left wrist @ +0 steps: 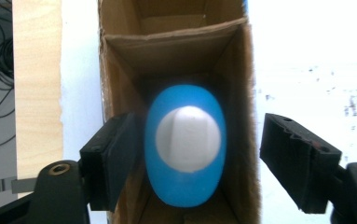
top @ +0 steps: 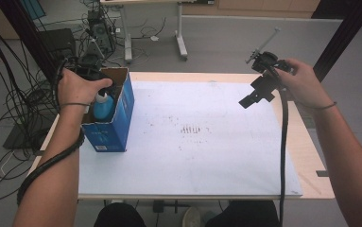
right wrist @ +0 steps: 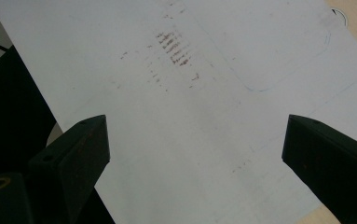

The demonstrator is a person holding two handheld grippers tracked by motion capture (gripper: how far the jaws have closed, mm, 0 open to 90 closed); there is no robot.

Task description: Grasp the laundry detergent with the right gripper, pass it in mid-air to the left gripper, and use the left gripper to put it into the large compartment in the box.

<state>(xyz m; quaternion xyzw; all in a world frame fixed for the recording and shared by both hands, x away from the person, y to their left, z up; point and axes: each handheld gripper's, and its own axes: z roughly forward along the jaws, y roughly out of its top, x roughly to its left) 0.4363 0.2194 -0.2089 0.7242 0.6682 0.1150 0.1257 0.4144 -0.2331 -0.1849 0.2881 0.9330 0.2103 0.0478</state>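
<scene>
— What's at your left?

— Your left gripper [left wrist: 192, 158] hangs over a tall cardboard box [top: 122, 118], blue printed outside, raw brown inside. A smooth, egg-shaped blue bottle [left wrist: 185, 149] with a white cap stands upright in the box, directly under the gripper. Its black jaws stand apart on either side of the bottle, pads clear of the plastic.

— And further right?

— A white sheet [top: 193, 142], scuffed with brownish marks at its middle, covers the pale wooden table [top: 311, 156]. Your right gripper [right wrist: 195, 154] hovers above the sheet, jaws spread wide, nothing between them, well apart from box and bottle.
</scene>
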